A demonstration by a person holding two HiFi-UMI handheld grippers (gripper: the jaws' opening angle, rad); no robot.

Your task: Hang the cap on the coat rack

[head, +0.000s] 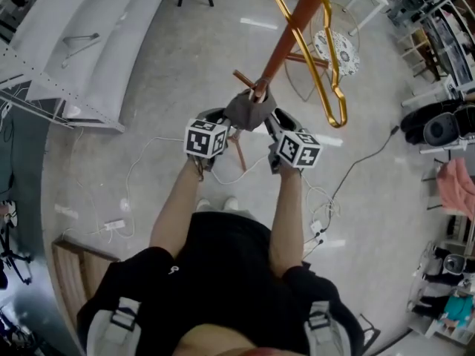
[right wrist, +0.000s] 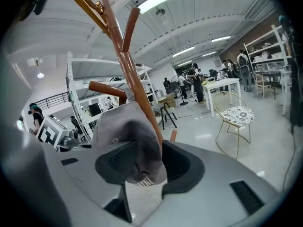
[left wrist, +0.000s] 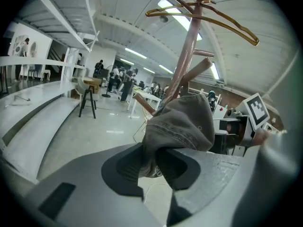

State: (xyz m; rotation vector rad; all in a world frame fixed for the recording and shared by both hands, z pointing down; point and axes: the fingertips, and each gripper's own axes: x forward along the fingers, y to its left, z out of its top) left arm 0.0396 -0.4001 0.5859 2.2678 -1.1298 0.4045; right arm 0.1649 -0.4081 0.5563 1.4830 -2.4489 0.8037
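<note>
A grey cap (head: 250, 112) sits over a lower peg of the brown wooden coat rack (head: 293, 32), between my two grippers. In the left gripper view, my left gripper (left wrist: 150, 162) is shut on the cap (left wrist: 182, 122), pinching its lower edge against the rack's pole (left wrist: 187, 60). In the right gripper view the cap (right wrist: 123, 131) hangs between the jaws of my right gripper (right wrist: 149, 162). It rests on the left pad, with a gap at the right pad, so that gripper is open. From the head view, the left gripper (head: 225, 122) and the right gripper (head: 272, 122) flank the cap.
A gold wire hanger (head: 326, 58) hangs from the rack's top. A round-seat wire chair (head: 338, 50) stands behind the rack. White cables (head: 141, 169) trail on the floor. White steps (head: 96, 43) rise at the left, shelves and gear (head: 445, 124) crowd the right, and a wooden crate (head: 70, 273) is at my lower left.
</note>
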